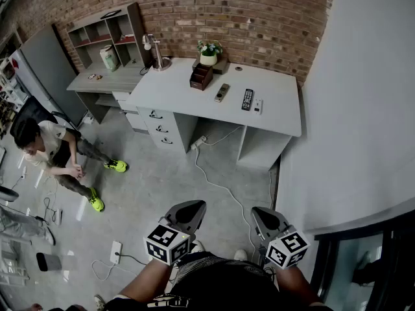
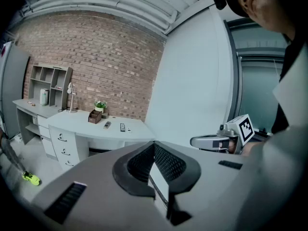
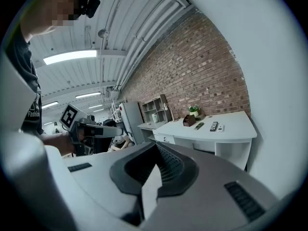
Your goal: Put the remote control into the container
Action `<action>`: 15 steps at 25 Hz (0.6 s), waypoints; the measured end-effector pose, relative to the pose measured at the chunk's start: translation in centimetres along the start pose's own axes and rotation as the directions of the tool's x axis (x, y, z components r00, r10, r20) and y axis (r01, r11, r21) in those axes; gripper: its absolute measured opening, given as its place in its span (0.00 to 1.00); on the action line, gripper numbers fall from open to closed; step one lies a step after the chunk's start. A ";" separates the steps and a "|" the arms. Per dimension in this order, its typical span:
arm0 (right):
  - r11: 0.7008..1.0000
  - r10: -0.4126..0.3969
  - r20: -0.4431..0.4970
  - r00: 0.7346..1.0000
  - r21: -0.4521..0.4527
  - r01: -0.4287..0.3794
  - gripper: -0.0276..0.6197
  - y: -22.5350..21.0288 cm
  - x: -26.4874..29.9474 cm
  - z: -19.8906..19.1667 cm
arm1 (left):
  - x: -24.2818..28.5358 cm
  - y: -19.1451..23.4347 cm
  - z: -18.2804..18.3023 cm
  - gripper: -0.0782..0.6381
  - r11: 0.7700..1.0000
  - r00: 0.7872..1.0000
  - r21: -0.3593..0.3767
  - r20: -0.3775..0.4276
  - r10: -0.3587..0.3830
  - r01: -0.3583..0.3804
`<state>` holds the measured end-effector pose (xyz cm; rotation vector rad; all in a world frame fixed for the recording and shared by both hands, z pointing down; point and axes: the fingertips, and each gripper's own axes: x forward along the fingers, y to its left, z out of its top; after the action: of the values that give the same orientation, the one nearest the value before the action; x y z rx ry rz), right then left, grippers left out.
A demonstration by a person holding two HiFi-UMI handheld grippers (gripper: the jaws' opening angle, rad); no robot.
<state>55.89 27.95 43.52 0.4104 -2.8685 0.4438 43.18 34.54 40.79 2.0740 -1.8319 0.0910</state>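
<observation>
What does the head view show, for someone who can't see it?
The left gripper and right gripper, both shut and empty, hang low, far from a white desk by a brick wall. On the desk lie a black remote control, a silver remote and a brown container.

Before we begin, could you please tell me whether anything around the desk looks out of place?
Nothing on the desk is askew; only a white cable trails loose across the floor in front of it.

On the bench [image 1: 279, 118], the container [image 1: 201, 76] sits before the plant [image 1: 209, 52] by the wall [image 1: 259, 18]. To its right lie the left remote [image 1: 222, 92] and right remote [image 1: 247, 99], apart. The lamp [image 1: 157, 54] stands at the bench's left end.
</observation>
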 end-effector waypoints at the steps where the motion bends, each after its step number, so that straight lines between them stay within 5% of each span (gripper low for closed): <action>1: 1.000 0.001 -0.001 1.000 -0.003 -0.001 0.05 0.0 0.1 0.1 | 0.0 0.1 0.1 0.12 1.000 1.000 0.003 0.002 -0.002 0.002; 15: 1.000 -0.008 -0.023 1.000 0.016 0.009 0.05 0.6 2.2 0.1 | -0.3 2.9 -1.6 0.12 1.000 0.999 -0.025 -0.047 -0.018 0.017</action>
<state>53.58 27.91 43.79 0.4174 -2.8423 0.4669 40.65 35.08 42.85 2.0537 -1.7782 0.1117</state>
